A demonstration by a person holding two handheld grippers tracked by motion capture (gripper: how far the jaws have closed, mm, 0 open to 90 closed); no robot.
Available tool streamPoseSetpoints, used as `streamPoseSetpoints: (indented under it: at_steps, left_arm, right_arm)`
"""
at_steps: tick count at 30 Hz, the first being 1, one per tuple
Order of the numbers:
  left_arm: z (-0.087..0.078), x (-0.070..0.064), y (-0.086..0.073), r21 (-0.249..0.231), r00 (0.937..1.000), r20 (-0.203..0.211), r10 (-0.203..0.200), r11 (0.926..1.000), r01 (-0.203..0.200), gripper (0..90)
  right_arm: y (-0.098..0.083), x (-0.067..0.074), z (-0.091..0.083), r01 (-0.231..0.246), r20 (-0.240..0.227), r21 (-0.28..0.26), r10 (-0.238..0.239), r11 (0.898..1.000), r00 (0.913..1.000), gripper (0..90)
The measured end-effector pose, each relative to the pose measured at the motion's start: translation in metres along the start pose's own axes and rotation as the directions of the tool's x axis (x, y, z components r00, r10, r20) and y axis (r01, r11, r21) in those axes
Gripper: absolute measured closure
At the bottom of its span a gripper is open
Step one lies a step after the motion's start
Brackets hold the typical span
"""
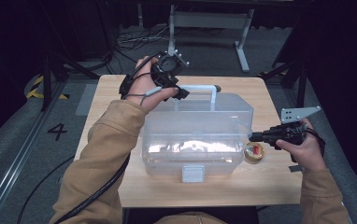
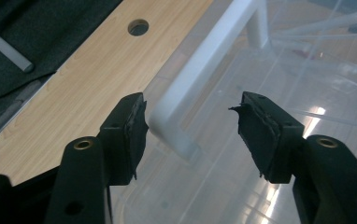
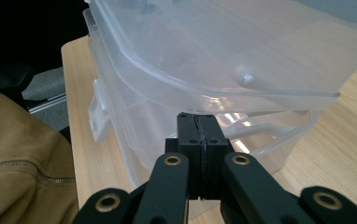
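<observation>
A clear plastic box point(image 1: 195, 140) with a white handle point(image 1: 200, 88) on its lid stands mid-table. My left gripper point(image 1: 181, 92) hovers at the handle's left end. Its jaws are open, and the handle's corner point(image 2: 167, 121) sits between the pads point(image 2: 132, 128), close to the left one, with no pad pressing on it. My right gripper point(image 1: 253, 136) points at the box's right side. In the right gripper view its tips point(image 3: 201, 122) are shut together with nothing between them, just below the overhanging lid rim point(image 3: 223, 98).
A small round tin point(image 1: 254, 152) lies on the wooden table point(image 1: 120, 93) by the box's right front corner, under my right gripper. A grey latch point(image 1: 193, 173) hangs on the box's front. The table has a cable hole point(image 2: 138, 27) near its far edge.
</observation>
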State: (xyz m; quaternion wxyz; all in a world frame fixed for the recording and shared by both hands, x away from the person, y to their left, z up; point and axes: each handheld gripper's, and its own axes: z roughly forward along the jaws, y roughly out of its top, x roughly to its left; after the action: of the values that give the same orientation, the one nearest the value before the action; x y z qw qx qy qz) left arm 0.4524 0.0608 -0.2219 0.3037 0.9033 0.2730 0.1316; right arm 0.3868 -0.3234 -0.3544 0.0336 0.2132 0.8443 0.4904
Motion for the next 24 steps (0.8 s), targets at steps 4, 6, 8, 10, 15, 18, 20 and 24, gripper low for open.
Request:
streamPoseSetpoints:
  at_steps: [4, 6, 8, 10, 15, 18, 20, 24]
  left_arm:
    - [-0.016, 0.0, -0.006, -0.025, 1.0, 0.007, -0.005, 0.9997, 0.005, 42.7]
    - [-0.021, 0.0, -0.009, -0.031, 0.9999, 0.012, -0.007, 0.9995, 0.007, 42.7]
    - [-0.026, 0.0, -0.013, -0.035, 0.9999, 0.014, -0.009, 0.9994, 0.009, 42.7]
    - [-0.031, -0.001, -0.016, -0.041, 0.9998, 0.018, -0.011, 0.9991, 0.012, 42.7]
    - [-0.048, -0.006, -0.025, -0.07, 0.9989, 0.043, -0.016, 0.9974, 0.019, 45.4]
    - [-0.053, -0.012, -0.029, -0.068, 0.9989, 0.046, -0.005, 0.9977, 0.008, 46.8]
    - [-0.056, -0.015, -0.031, -0.068, 0.999, 0.044, 0.0, 0.9977, 0.003, 47.3]
    - [-0.061, -0.022, -0.036, -0.083, 0.9984, 0.056, 0.005, 0.9966, 0.0, 47.9]
  right_arm:
    - [0.002, -0.002, -0.001, -0.01, 0.006, -0.028, 0.01, 1.0, 0.9999, 90.0]
    - [0.004, -0.003, -0.002, -0.013, 0.007, -0.028, 0.013, 1.0, 0.9999, 90.0]
    - [0.006, -0.004, -0.002, -0.014, 0.013, -0.035, 0.014, 0.999, 0.9998, 90.0]
    - [0.008, -0.005, -0.003, -0.016, 0.024, -0.046, 0.017, 0.999, 0.9996, 90.0]
    - [0.012, -0.007, -0.004, -0.023, 0.047, -0.085, 0.027, 0.996, 0.9985, 90.0]
    - [0.016, -0.009, -0.004, -0.024, 0.06, -0.124, 0.032, 0.992, 0.9977, 90.0]
    - [0.018, -0.011, -0.004, -0.026, 0.058, -0.152, 0.035, 0.988, 0.9977, 90.0]
    - [0.021, -0.013, -0.003, -0.021, 0.072, -0.193, 0.036, 0.981, 0.9968, 90.0]
